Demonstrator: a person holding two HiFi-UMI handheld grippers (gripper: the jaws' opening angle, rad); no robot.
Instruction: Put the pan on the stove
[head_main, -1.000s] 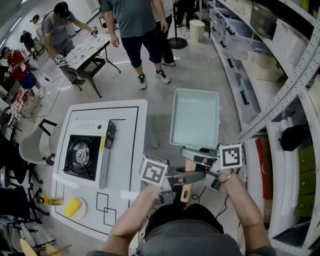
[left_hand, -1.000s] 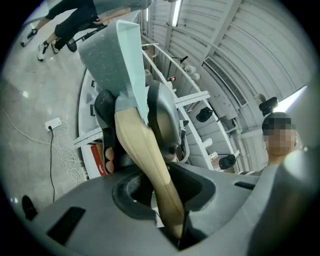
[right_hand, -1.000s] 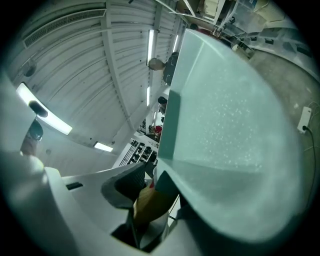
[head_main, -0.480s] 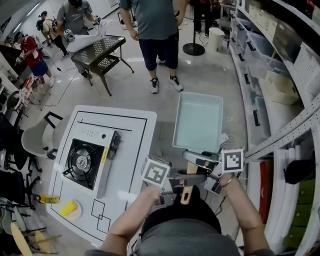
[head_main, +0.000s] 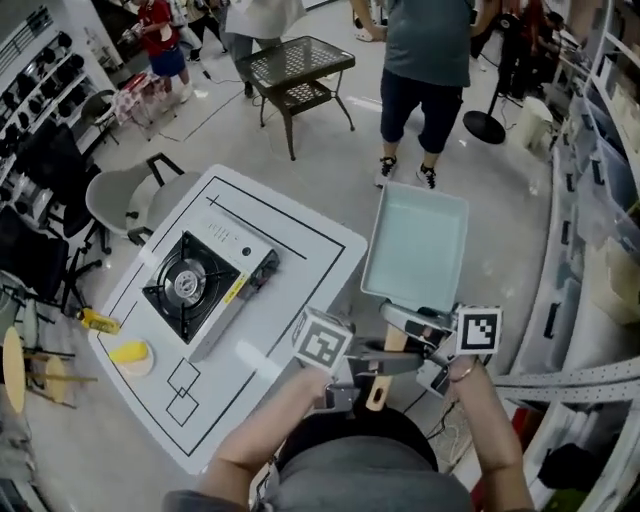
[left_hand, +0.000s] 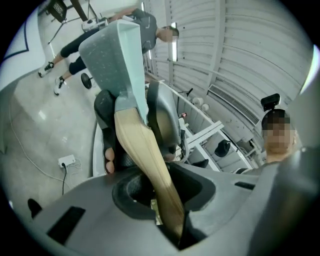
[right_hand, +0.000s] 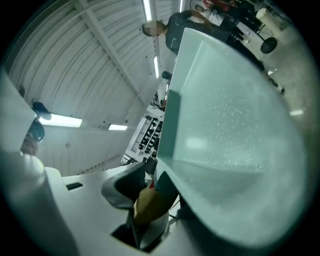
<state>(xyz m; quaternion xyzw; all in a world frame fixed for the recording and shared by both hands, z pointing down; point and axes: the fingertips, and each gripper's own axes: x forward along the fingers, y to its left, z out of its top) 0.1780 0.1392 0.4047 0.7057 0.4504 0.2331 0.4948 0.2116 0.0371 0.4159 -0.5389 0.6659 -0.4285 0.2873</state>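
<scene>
A pale teal rectangular pan (head_main: 415, 250) with a wooden handle (head_main: 378, 388) hangs level in the air, just right of the white table (head_main: 300, 250). Both grippers hold the handle. My left gripper (head_main: 362, 368) is shut on its rear part, and in the left gripper view the handle (left_hand: 142, 150) runs up from my jaws (left_hand: 167, 210) to the pan (left_hand: 112, 50). My right gripper (head_main: 405, 325) is shut on the handle close to the pan's wall; in its own view the pan (right_hand: 225, 115) fills the frame above the clamped handle (right_hand: 147, 202). The portable gas stove (head_main: 195, 290) sits on the table's left half, bare.
A yellow object on a small plate (head_main: 130, 352) lies at the table's near left corner. Black outlines are drawn on the tabletop. A grey chair (head_main: 120, 200) stands left of the table. A black mesh table (head_main: 300, 65) and standing people (head_main: 430, 60) are behind. Shelving (head_main: 600, 200) lines the right side.
The head view has swung, so the table and stove now appear turned and nearer the middle. The pan, still held by both grippers, now hangs close to the table's right edge.
</scene>
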